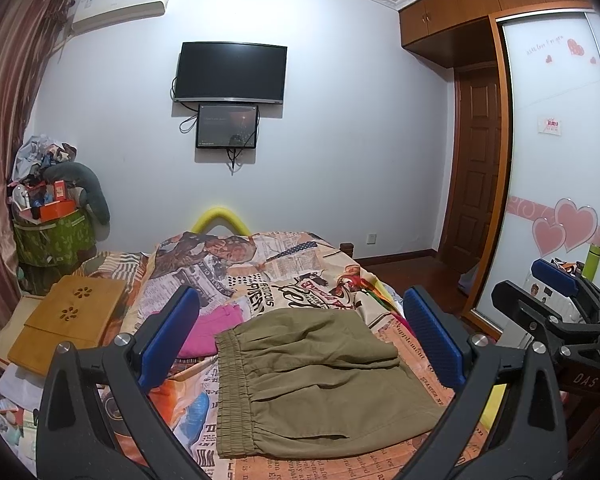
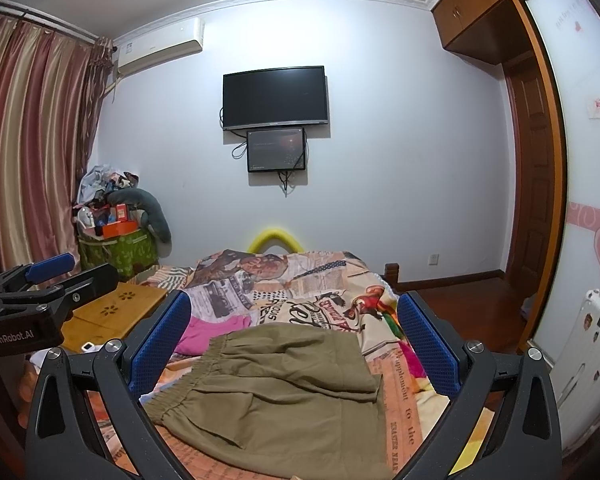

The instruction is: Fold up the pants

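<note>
- The olive-green pants (image 1: 320,380) are lying folded on the bed (image 1: 292,276), filling the lower centre of the left wrist view, with the gathered elastic waistband (image 1: 234,392) running down their left edge.
- In the right wrist view the same pants (image 2: 276,392) are sitting low in the centre, waistband toward the lower left.
- The left hand-held gripper (image 1: 300,344) is hovering above the pants with its blue fingers (image 1: 168,336) spread wide, nothing between them.
- The right hand-held gripper (image 2: 296,352) is likewise standing spread apart over the cloth, its blue pads (image 2: 160,344) clear of the fabric; it is also showing at the right edge of the left wrist view (image 1: 556,300).
- A pink garment (image 1: 212,330) is lying just beyond the pants, left of centre, touching or nearly touching their upper left corner.
- The newspaper-print bedspread (image 2: 300,292) is covering the bed beneath both garments.
- A wooden lap tray (image 1: 68,320) is resting at the left of the frame.
- A dark television (image 1: 230,72) is hanging on the wall in the upper centre, a smaller screen (image 1: 227,126) just below it.
- An air conditioner (image 2: 160,46) is sitting in the upper left, beside striped curtains (image 2: 28,140).
</note>
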`<state>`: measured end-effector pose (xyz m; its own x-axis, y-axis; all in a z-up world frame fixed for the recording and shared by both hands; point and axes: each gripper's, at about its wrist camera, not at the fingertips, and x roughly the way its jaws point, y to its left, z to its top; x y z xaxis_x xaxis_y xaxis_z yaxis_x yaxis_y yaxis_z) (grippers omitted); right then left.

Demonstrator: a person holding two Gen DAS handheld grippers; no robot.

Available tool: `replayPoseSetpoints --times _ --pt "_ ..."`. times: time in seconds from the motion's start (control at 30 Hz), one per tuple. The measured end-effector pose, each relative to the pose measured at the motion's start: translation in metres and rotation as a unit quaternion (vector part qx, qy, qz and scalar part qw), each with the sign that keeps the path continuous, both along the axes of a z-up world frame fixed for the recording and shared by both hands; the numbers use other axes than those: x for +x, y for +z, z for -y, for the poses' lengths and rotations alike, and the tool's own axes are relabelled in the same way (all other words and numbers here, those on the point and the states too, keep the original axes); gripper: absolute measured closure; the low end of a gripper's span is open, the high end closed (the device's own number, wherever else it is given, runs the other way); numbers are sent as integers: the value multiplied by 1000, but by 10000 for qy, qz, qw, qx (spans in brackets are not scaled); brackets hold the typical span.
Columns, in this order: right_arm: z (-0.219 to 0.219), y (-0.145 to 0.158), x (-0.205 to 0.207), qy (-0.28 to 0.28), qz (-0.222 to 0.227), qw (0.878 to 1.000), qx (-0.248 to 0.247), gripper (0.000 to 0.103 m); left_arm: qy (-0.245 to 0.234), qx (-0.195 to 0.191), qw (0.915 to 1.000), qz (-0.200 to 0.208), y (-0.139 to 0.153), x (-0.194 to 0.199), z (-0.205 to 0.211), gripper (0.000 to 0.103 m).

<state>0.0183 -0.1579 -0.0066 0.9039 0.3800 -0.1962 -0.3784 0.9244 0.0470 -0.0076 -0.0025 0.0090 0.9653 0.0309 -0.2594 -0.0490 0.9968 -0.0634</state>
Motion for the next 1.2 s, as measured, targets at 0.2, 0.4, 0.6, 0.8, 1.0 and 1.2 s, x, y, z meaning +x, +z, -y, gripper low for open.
replayPoseSetpoints --times 0.2,0.4,0.6,0.8,1.0,1.2 --pt "0 0 0 0 -2 10000 0 1 -2 -1 10000 -8 -2 1 0 0" --pt "0 0 0 1 -12 10000 11 0 -19 10 10000 -58 -1 3 2 0" --pt "1 1 -1 -1 -51 10000 47 0 -14 64 10000 -68 0 3 3 0" --pt "1 1 0 0 -50 10000 44 0 -12 68 10000 -71 -1 4 4 0" --pt "2 1 -1 -1 -59 10000 50 0 -17 68 10000 -70 0 4 4 0" --pt "2 2 -1 8 -69 10000 48 0 -35 81 9999 -79 -1 5 6 0"
